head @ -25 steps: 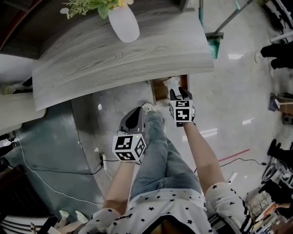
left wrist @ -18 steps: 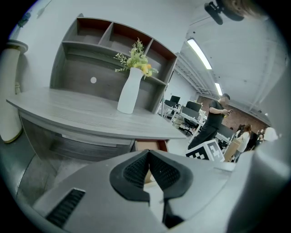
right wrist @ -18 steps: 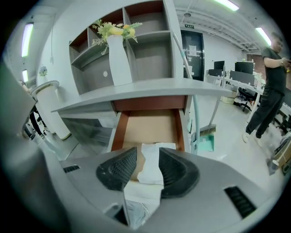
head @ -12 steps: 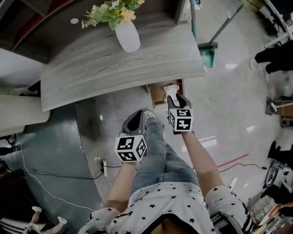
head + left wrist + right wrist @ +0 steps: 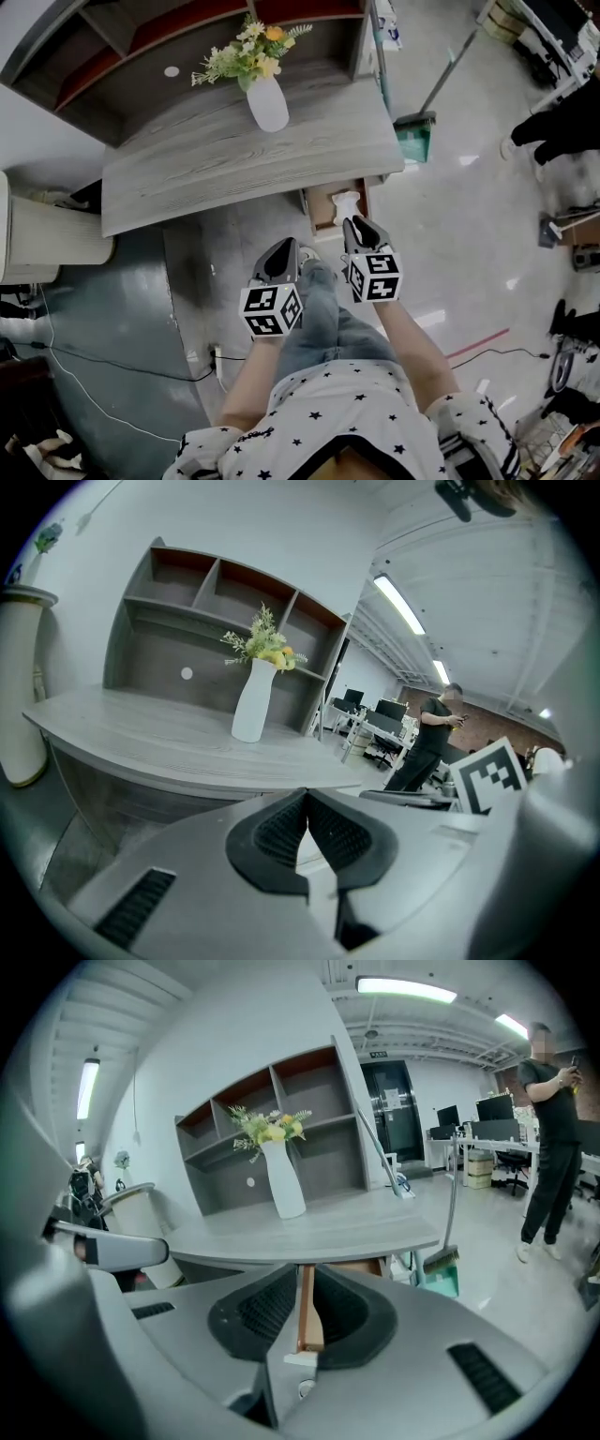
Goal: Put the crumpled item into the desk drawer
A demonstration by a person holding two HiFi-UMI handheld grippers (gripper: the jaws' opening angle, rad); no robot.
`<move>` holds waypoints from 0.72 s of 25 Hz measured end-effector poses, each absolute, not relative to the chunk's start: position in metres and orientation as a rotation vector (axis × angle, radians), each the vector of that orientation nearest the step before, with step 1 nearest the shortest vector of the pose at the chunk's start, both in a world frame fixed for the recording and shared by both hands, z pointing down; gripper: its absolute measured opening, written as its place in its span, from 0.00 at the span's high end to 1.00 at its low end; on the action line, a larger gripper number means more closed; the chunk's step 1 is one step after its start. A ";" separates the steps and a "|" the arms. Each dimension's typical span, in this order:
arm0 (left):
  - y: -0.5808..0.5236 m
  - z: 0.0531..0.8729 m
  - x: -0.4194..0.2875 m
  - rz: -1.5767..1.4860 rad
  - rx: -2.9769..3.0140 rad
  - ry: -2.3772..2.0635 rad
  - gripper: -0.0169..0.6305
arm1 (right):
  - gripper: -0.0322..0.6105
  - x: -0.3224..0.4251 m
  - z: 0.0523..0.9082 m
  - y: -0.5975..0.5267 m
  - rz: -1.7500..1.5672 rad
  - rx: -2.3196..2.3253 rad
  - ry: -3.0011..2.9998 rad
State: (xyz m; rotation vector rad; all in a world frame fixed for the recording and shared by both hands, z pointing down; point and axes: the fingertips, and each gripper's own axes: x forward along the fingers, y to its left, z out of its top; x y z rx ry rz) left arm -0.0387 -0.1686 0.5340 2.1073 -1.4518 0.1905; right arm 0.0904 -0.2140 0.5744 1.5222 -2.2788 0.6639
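Note:
A white crumpled item (image 5: 345, 202) lies in the open wooden drawer (image 5: 322, 211) under the grey desk (image 5: 234, 155). My right gripper (image 5: 361, 228) hangs just in front of the drawer, a little short of the item. Its jaws are closing with nothing between them. In the right gripper view the gap of the right gripper (image 5: 305, 1274) shows only the drawer's wooden side (image 5: 306, 1321). My left gripper (image 5: 281, 255) hovers over the person's knee, left of the drawer. In its own view the left gripper (image 5: 307, 794) has its pads together and holds nothing.
A white vase with flowers (image 5: 266, 103) stands on the desk before a shelf unit (image 5: 141, 37). A teal dustpan and broom (image 5: 413, 131) lean at the desk's right end. A white cylinder (image 5: 47, 246) and floor cables (image 5: 103, 356) lie left. A person (image 5: 548, 1138) stands at the right.
The right gripper let go of the crumpled item, which now lies in the drawer, and drew back towards the person. The head view has pulled back from the desk. The left gripper barely moved.

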 end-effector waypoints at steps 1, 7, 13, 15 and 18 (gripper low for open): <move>-0.167 0.530 -0.038 0.186 2.110 -1.453 0.95 | 0.88 0.090 0.566 -0.210 0.659 1.523 -2.290; -0.159 0.507 -0.034 0.170 2.139 -1.443 0.95 | 0.94 0.085 0.521 -0.192 0.620 1.510 -2.354; -0.159 0.485 -0.027 0.145 2.193 -1.423 0.95 | 0.96 0.083 0.486 -0.182 0.576 1.499 -2.405; -0.159 0.479 -0.026 0.142 2.206 -1.416 0.95 | 0.96 0.083 0.477 -0.181 0.557 1.496 -2.418; -0.158 0.469 -0.026 0.131 2.223 -1.416 0.95 | 0.96 0.082 0.466 -0.177 0.532 1.489 -2.438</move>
